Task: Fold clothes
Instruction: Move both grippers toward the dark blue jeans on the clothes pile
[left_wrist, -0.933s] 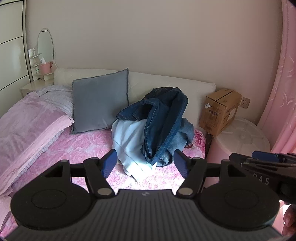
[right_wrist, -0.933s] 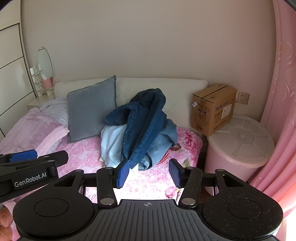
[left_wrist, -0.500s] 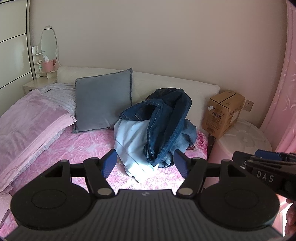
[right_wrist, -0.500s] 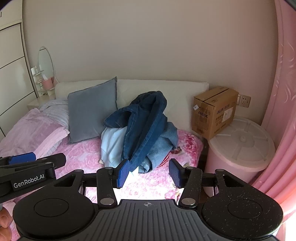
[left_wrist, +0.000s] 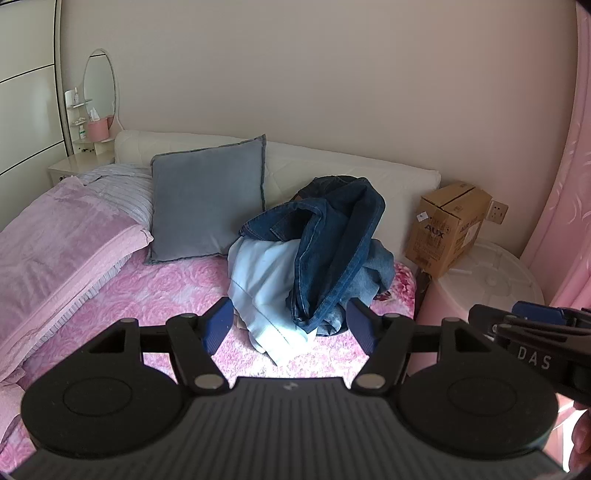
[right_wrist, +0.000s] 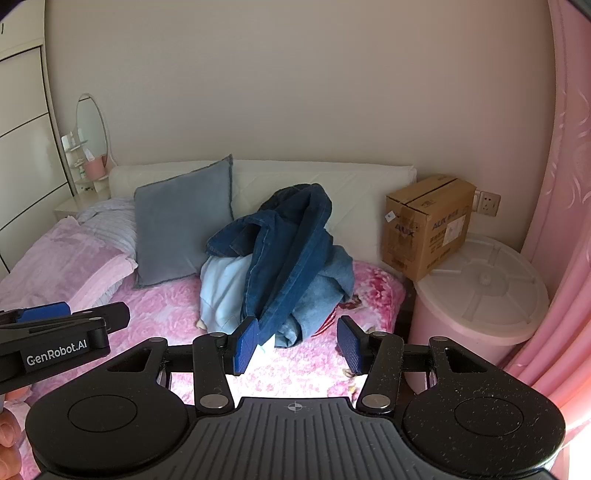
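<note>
A heap of clothes lies on the pink bed against the white headboard: dark blue jeans (left_wrist: 332, 243) draped over a light blue garment (left_wrist: 266, 280). The right wrist view shows the same jeans (right_wrist: 288, 254) and light blue garment (right_wrist: 221, 291). My left gripper (left_wrist: 290, 326) is open and empty, held above the bed short of the heap. My right gripper (right_wrist: 297, 345) is open and empty, also short of the heap. Each gripper shows at the edge of the other's view: the right one (left_wrist: 532, 332), the left one (right_wrist: 62, 328).
A grey cushion (left_wrist: 207, 203) leans on the headboard left of the heap. A folded pink quilt (left_wrist: 55, 251) lies at the left. A cardboard box (right_wrist: 428, 225) sits on a pink bin with a white lid (right_wrist: 480, 291) right of the bed. A pink curtain (right_wrist: 561, 221) hangs at the right.
Both grippers have drifted slightly, so the heap and room sit a little lower in view. Both stay open and the clothes have not moved.
</note>
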